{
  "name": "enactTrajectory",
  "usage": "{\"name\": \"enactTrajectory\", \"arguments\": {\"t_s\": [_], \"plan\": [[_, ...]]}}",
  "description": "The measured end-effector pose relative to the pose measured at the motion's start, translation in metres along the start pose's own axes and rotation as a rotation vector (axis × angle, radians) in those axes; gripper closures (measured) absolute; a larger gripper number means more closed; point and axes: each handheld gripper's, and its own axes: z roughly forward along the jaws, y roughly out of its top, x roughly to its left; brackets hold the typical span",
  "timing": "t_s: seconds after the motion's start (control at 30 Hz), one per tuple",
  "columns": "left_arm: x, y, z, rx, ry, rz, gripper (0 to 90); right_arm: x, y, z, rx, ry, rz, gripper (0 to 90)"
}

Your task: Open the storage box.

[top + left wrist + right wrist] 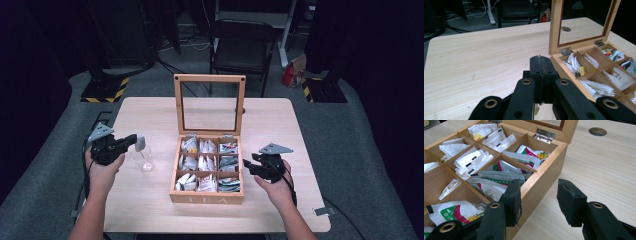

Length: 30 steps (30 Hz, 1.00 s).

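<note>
Two claws at a tea box, one gripping, one empty.

My left claw (136, 141) is clamped on a thin tea bag tag (140, 142) above a glass cup (142, 159) left of the box (207, 196), its bag hidden; my right claw (539, 201) stands open and empty by the box's right wall. "TEA" reads on the front; the packets' (499, 173) print is too small to read.

light: bright on table, dark surround | focus: soft | glare: none
</note>
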Motion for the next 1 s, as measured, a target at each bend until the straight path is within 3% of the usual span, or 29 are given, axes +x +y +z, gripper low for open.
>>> {"name": "enactTrajectory", "arguments": {"t_s": [0.3,0.47,1.0], "plan": [[0.006,-0.012,0.006,0.013,0.018,-0.012,89.7,0.0,-0.001,0.001,0.002,0.0,-0.003,53.6],[0.007,-0.021,0.014,0.057,0.024,-0.011,89.5,0.0,-0.001,0.001,0.007,-0.001,-0.001,53.6],[0.009,-0.038,0.026,0.135,0.024,-0.003,88.6,0.0,-0.001,0.003,0.011,0.007,-0.01,53.5]]}}
